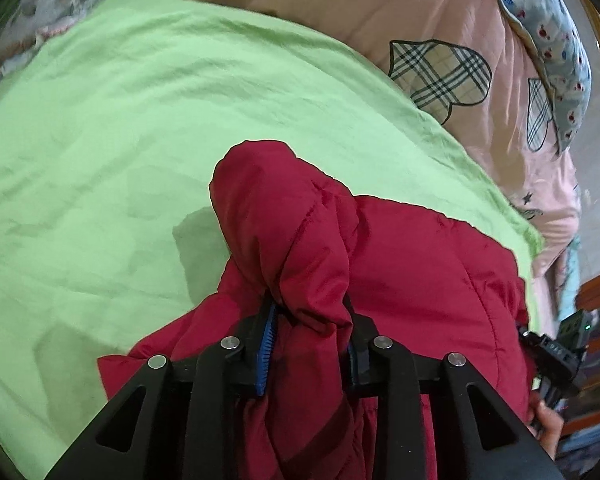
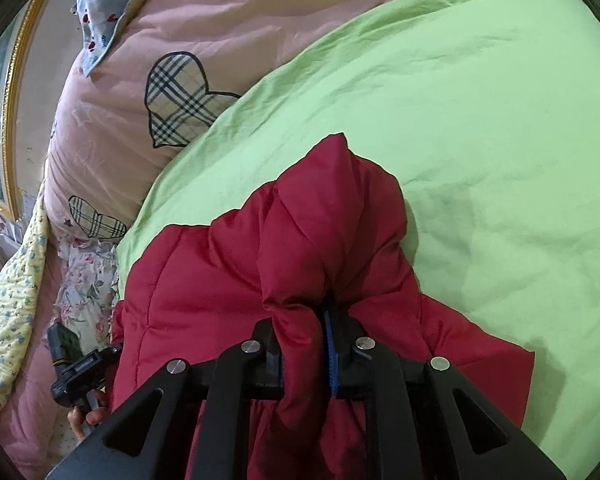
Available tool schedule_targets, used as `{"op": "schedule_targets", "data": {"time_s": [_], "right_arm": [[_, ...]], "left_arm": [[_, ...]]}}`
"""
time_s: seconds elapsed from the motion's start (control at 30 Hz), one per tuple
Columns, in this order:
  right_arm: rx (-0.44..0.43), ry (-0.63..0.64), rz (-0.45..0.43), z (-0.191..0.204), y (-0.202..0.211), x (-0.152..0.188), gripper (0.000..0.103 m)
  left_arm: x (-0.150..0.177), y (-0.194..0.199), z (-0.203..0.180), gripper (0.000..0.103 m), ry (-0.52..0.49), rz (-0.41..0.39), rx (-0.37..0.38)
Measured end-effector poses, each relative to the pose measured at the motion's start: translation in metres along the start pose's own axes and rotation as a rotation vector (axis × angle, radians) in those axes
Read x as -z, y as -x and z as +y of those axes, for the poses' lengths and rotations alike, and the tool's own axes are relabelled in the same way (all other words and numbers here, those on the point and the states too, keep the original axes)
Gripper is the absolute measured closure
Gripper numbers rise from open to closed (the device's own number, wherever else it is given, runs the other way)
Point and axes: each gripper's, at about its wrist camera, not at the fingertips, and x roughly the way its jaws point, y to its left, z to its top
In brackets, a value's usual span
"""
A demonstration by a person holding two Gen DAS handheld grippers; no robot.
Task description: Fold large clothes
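Crimson quilted nylon fills the lower half of both wrist views: a padded jacket (image 1: 400,264), puffy and stitched in broad channels, lies bunched on a pale green sheet (image 1: 140,140) with its bulk toward six o'clock in each picture. The left gripper (image 1: 312,344) has a thick gather of the fabric between its blue-ribbed pads, yet a sliver of gap shows beside the left pad, so the hold looks slack and I judge it as letting go rather than clamping. The right gripper (image 2: 304,344) is clenched hard on another pinch of the jacket, the cloth puckering into tight creases where the pads bite. From each pinch a rounded hump of fabric rises toward twelve o'clock and rests on the sheet. As a judgement, the fold is early to midway: an edge seems carried over and laid down, but the garment is still lumpy and uneven, with no flat, squared packet yet; smoothing and further folds remain. Beyond the sheet, at one o'clock in the left view, lies a pink quilt (image 1: 440,20) printed with plaid hearts, soft and crumpled, and a floral pillow (image 1: 548,40) beside it.
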Motion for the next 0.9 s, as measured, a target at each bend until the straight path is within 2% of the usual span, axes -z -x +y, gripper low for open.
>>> {"op": "schedule_targets", "data": {"time_s": [0.07,0.17,0.23,0.4,0.5,0.63,0.77,0.9], "right_arm": [[0.012,0.0,-0.004,-0.002,0.002,0.002,0.089],[0.014,-0.004,-0.006,-0.003,0.001,0.002,0.089],[0.014,-0.007,-0.008,-0.005,0.002,0.002,0.089],[0.026,-0.001,-0.011,-0.003,0.002,0.002,0.088],[0.042,0.01,-0.016,-0.001,0.003,0.003,0.088],[0.064,0.025,-0.024,0.001,0.003,0.003,0.087],[0.08,0.035,-0.031,0.002,0.005,0.003,0.085],[0.101,0.049,-0.038,0.004,0.006,0.004,0.084]], "left_arm": [[0.001,0.004,-0.011,0.07,-0.026,-0.009,-0.046],[0.004,0.013,-0.026,0.062,-0.037,-0.026,-0.081],[0.008,0.026,-0.029,0.06,-0.046,-0.046,-0.096],[0.033,0.076,-0.037,0.05,-0.086,-0.118,-0.132],[0.048,0.103,-0.046,0.05,-0.105,-0.158,-0.106],[0.075,0.124,-0.063,0.05,-0.172,-0.164,-0.054],[0.102,0.121,-0.086,0.05,-0.253,-0.123,-0.011],[0.126,0.099,-0.101,0.051,-0.305,-0.062,-0.011]]}}
